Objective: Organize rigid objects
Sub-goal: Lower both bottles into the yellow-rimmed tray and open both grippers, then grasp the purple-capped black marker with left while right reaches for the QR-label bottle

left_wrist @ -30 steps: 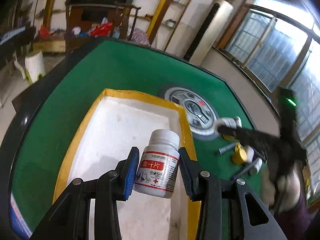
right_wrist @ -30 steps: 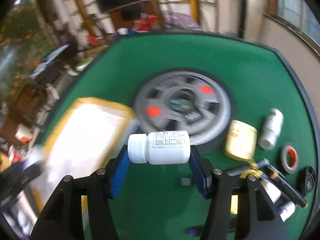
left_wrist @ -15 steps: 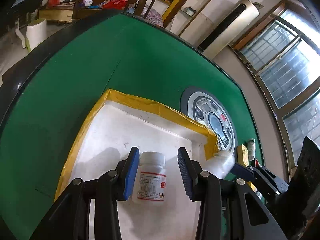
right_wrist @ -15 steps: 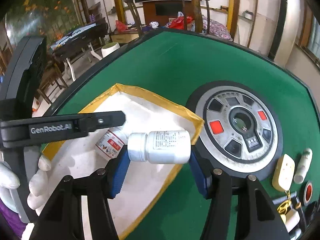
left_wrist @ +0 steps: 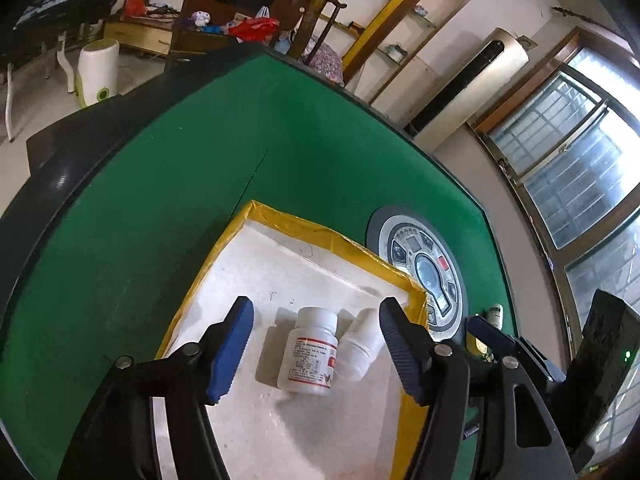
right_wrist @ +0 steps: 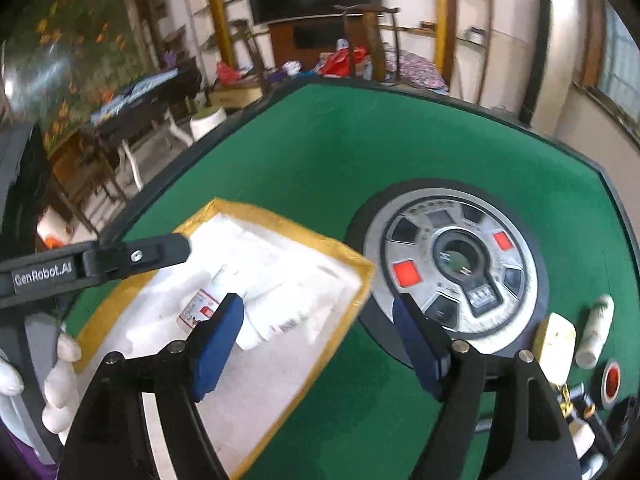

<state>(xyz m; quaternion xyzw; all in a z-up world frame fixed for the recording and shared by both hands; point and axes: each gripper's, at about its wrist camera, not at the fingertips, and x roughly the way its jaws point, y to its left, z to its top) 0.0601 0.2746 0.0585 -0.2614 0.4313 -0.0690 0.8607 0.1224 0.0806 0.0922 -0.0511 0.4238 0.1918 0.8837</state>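
Bottles are seen lying side by side: a labelled bottle (left_wrist: 308, 354) touching a plain bottle (left_wrist: 360, 346) in the foam tray (left_wrist: 328, 236). Both are framed between the spread jaws of the left gripper (left_wrist: 316, 346), ungrasped. The right gripper (right_wrist: 318, 344) is held open and empty over the tray's edge.

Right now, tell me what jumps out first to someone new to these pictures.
The white tray with the yellow rim on the green table, holding two white bottles lying side by side. Both the left gripper and the right gripper hang open. Right of the tray sits a round grey control dial.
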